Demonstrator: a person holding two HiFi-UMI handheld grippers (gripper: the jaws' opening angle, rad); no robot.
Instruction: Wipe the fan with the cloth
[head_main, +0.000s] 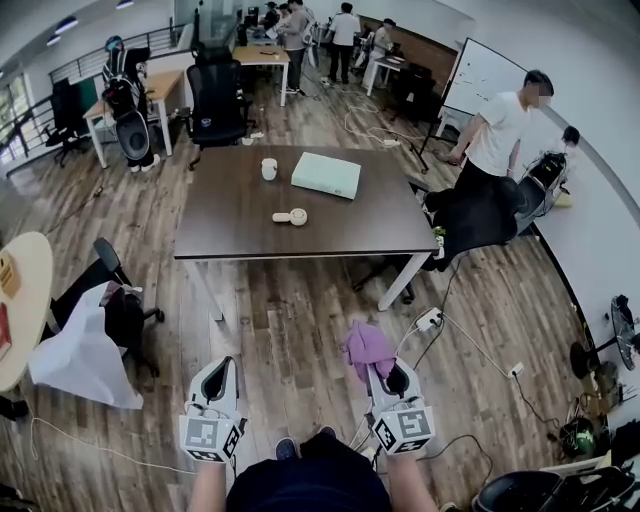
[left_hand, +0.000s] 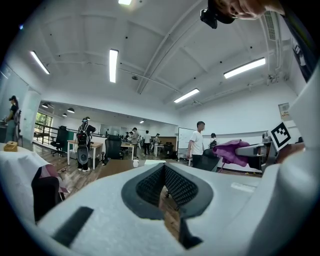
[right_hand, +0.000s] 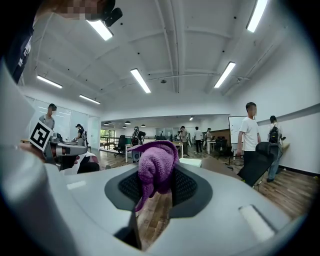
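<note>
Our right gripper (head_main: 390, 374) had its jaws clenched on the purple cloth (head_main: 366, 346); left gripper (head_main: 223, 369), jaws pressed together, empty; the small white fan (head_main: 291, 216) lay well ahead on the worktop (head_main: 230, 205); we judged the light fan could skid under a one-sided wipe, or the bunched cloth slip free.

Bright ceiling strip lights (left_hand: 113, 65), strong fisheye distortion, dark vignetted corners.

A dark rectangular table (head_main: 230, 225) stands at twelve o'clock on the wood floor (head_main: 300, 340). On it, a white cup (head_main: 269, 169) sits toward eleven o'clock and a flat pale box (head_main: 326, 174) toward one. A black office chair (head_main: 217, 100) stands beyond at eleven. A person in a white shirt (head_main: 497, 135) bends at two.
</note>
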